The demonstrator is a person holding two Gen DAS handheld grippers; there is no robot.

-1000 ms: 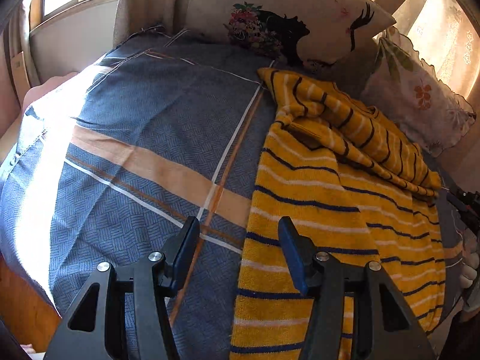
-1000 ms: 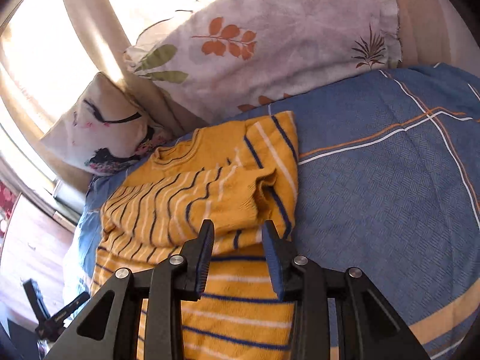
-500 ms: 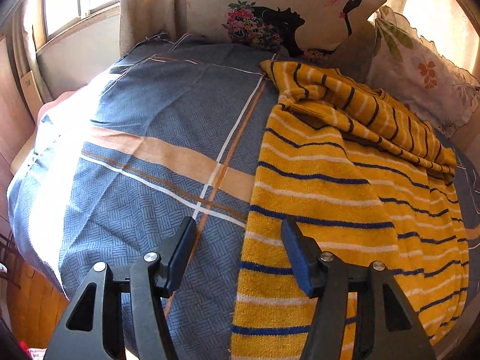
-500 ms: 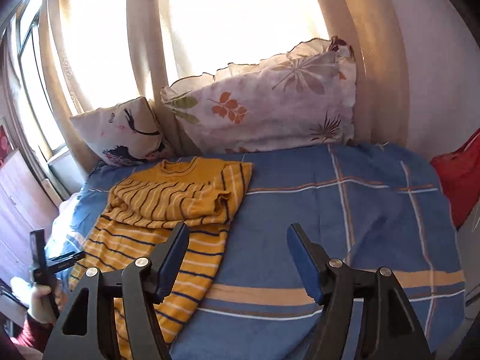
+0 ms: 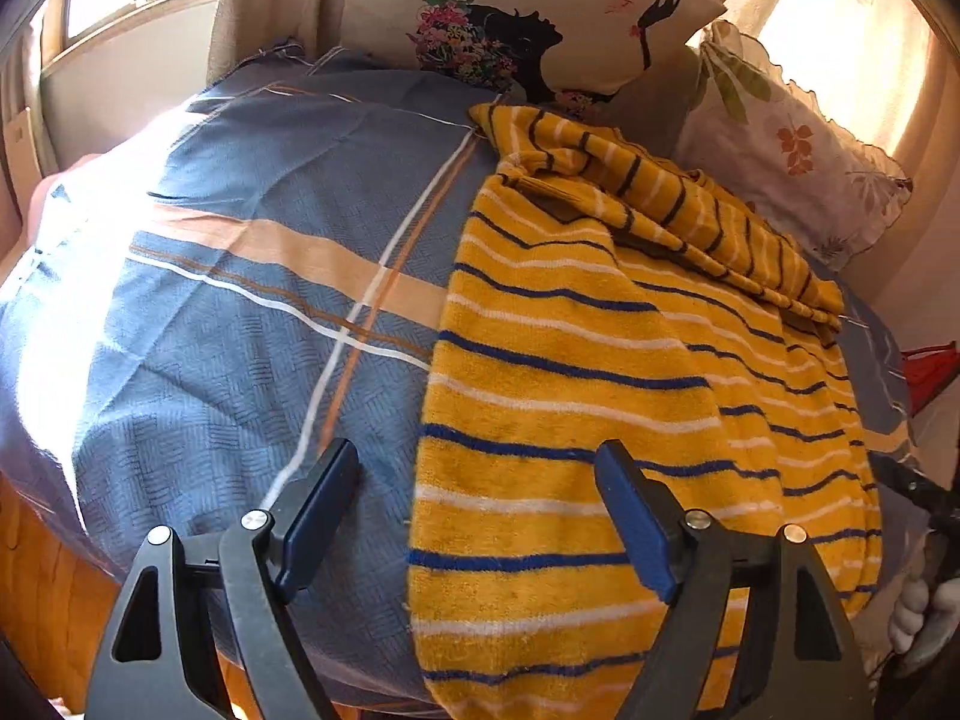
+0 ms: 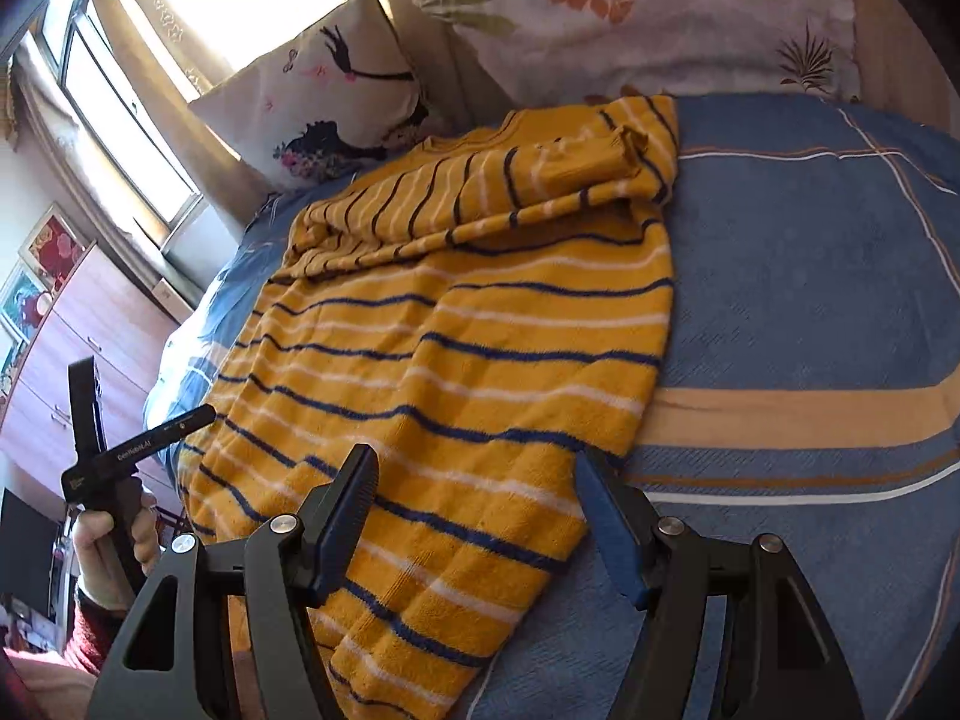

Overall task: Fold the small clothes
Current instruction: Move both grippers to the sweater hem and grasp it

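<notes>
A yellow sweater [image 5: 576,372] with blue and white stripes lies flat on the blue checked bed cover [image 5: 240,276], its sleeves folded across the chest near the pillows. It also shows in the right wrist view [image 6: 456,348]. My left gripper [image 5: 474,504] is open and empty above the sweater's left hem edge. My right gripper [image 6: 480,504] is open and empty above the sweater's lower right hem corner. The left gripper also appears at the left edge of the right wrist view [image 6: 120,450], held in a hand.
Two printed pillows [image 5: 540,18] [image 5: 798,150] lean against the curtains at the head of the bed. A window [image 6: 120,102] and wooden drawers [image 6: 66,372] stand left of the bed. The bed cover [image 6: 810,312] lies bare right of the sweater.
Both grippers have opened wider. The right gripper pulled back from the folded sleeves and now hovers low over the hem. The left gripper moved closer to the hem edge.
</notes>
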